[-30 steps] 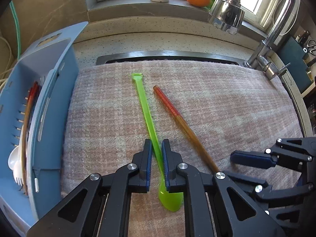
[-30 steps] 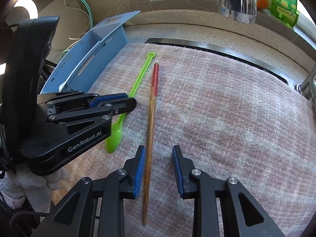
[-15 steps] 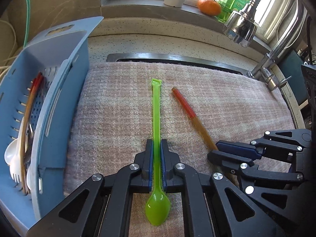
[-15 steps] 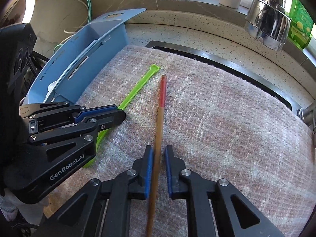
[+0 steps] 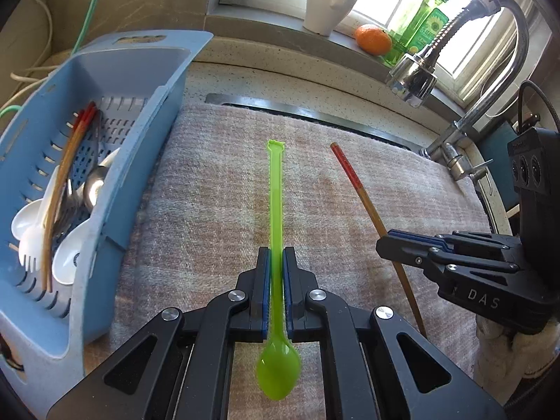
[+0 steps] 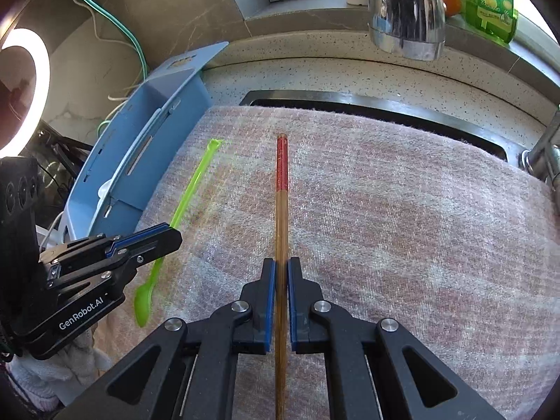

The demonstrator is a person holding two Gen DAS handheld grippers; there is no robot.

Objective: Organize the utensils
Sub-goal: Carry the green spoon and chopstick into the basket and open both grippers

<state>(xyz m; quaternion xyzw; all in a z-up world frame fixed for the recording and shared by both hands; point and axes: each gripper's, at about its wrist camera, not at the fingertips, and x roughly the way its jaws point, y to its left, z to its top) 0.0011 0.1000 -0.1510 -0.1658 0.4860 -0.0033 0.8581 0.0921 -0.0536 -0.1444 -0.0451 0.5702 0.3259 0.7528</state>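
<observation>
The blue drainer basket (image 5: 147, 147) sits at the left edge of the plaid cloth (image 5: 210, 210) that covers the sink; inside it lie white plastic spoons (image 5: 26, 222), a white fork (image 5: 29, 250), a metal spoon (image 5: 93, 185) and red-tipped chopsticks (image 5: 64, 168) laid lengthwise over the rest, with what may be more metal cutlery underneath, too tangled to tell apart. From the right wrist view only the basket's outer wall (image 6: 147, 161) shows, its contents almost wholly hidden. The left gripper (image 5: 275, 262) is clamped on the green spoon (image 5: 275, 192), fingers pressed against the handle, bowl end hanging back between the gripper's arms and the notched handle tip pointing forward over the cloth. The right gripper (image 6: 281, 273) is pinched on a single red-tipped chopstick (image 6: 282, 189), which runs straight ahead, its lower end cut off by the frame edge. The two grippers are side by side, near each other, above the cloth. Behind, on the windowsill, stand a white mug (image 5: 327, 8), an orange (image 5: 372, 37) and a green bottle (image 5: 423, 26); the faucet head (image 6: 406, 17) hangs over the far edge of the cloth.
</observation>
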